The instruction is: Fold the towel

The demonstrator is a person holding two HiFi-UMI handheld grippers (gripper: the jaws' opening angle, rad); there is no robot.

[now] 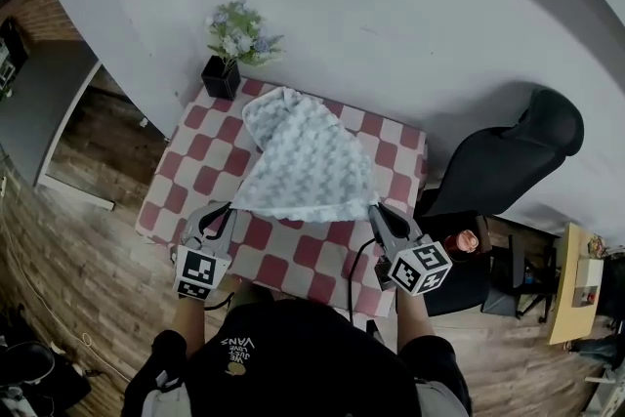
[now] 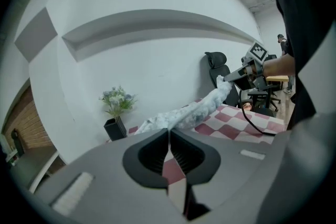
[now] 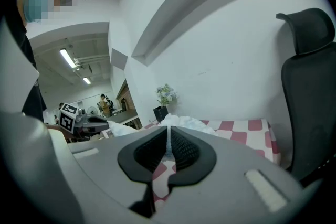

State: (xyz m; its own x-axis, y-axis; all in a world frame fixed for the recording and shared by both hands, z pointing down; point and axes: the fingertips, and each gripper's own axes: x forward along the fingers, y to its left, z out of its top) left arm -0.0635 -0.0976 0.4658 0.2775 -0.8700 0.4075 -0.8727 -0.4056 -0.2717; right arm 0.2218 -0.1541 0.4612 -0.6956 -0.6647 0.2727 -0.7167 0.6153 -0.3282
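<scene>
A pale grey-white textured towel [image 1: 306, 161] is stretched over the red-and-white checked table [image 1: 395, 142], its far end resting near the plant pot and its near edge lifted. My left gripper [image 1: 229, 206] is shut on the towel's near left corner. The right gripper [image 1: 374, 207] is shut on the near right corner. In the left gripper view the towel [image 2: 197, 111] runs from the closed jaws across to the right gripper [image 2: 227, 80]. The right gripper view shows towel fabric [image 3: 184, 123] pinched between its jaws [image 3: 168, 140], with the left gripper [image 3: 105, 124] at the left.
A black pot with pale flowers [image 1: 230, 54] stands at the table's far left corner. A black office chair [image 1: 508, 156] sits close to the table's right side. White wall lies behind, wooden floor [image 1: 88, 249] to the left. People stand in a far room [image 3: 105, 105].
</scene>
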